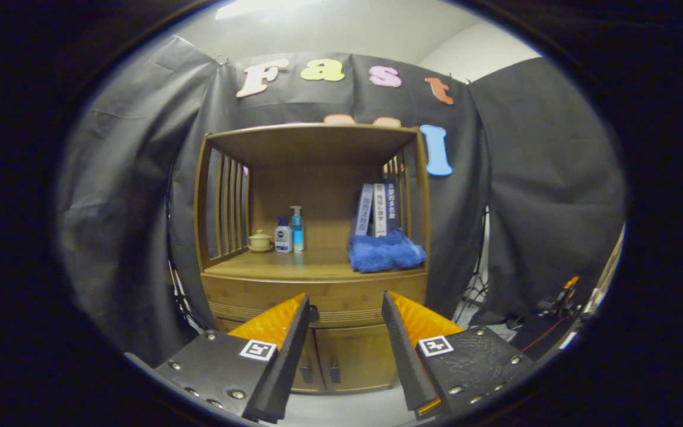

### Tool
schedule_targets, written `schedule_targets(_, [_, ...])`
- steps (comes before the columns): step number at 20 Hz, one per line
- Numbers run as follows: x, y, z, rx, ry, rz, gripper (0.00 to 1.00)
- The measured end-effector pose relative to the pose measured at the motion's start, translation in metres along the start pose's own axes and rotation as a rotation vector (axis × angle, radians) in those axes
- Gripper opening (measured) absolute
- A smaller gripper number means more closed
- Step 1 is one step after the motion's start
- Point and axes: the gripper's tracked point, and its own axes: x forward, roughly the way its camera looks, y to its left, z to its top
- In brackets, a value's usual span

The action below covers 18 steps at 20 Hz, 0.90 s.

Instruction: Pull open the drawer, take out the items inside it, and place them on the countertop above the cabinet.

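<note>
1. The tongs [345, 302] hang released in front of a wooden cabinet [315, 332], their two fingers spread wide with nothing between them but open air.
2. Between and just beyond the fingertips runs the cabinet's drawer [341, 305], a wide ribbed front that sits flush with the frame, closed. A small dark knob [313, 310] shows on it right beside the left fingertip. Whatever lies inside cannot be seen.
3. Below the drawer, framed by the two fingers, stand a pair of cabinet doors [341, 362], each with a short dark handle near the middle seam.
4. Directly above the drawer lies the counter [294, 265], the flat wooden floor of an open hutch with slatted sides and a solid top.
5. On the right of the counter sits a rumpled blue cloth [386, 254], close to the front edge. Behind it three books [377, 209] stand on end, leaning against the right-hand slats.
6. Toward the back left of the counter, a small cream lidded cup [260, 241] rests near the left slats; just beside it stand a short white bottle [283, 236] and a taller blue pump bottle [297, 228], the two nearly touching.
7. Black cloth drapes behind and to both sides of the cabinet. Off to the right, near the floor, tripod legs [476, 290] and some cabled equipment [561, 302] sit well apart from the cabinet.
</note>
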Motion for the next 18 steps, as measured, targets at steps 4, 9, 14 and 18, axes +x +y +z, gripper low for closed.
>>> schedule_targets(4, [0.063,0.029,-0.037,0.023,0.051,0.055,0.72])
schedule_targets(9, [0.133,0.051,-0.099,0.024,0.189,0.102,0.73])
schedule_targets(14, [0.177,0.050,-0.144,-0.024,0.291,0.072,0.65])
schedule_targets(18, [0.197,0.056,-0.156,-0.041,0.315,0.086,0.52])
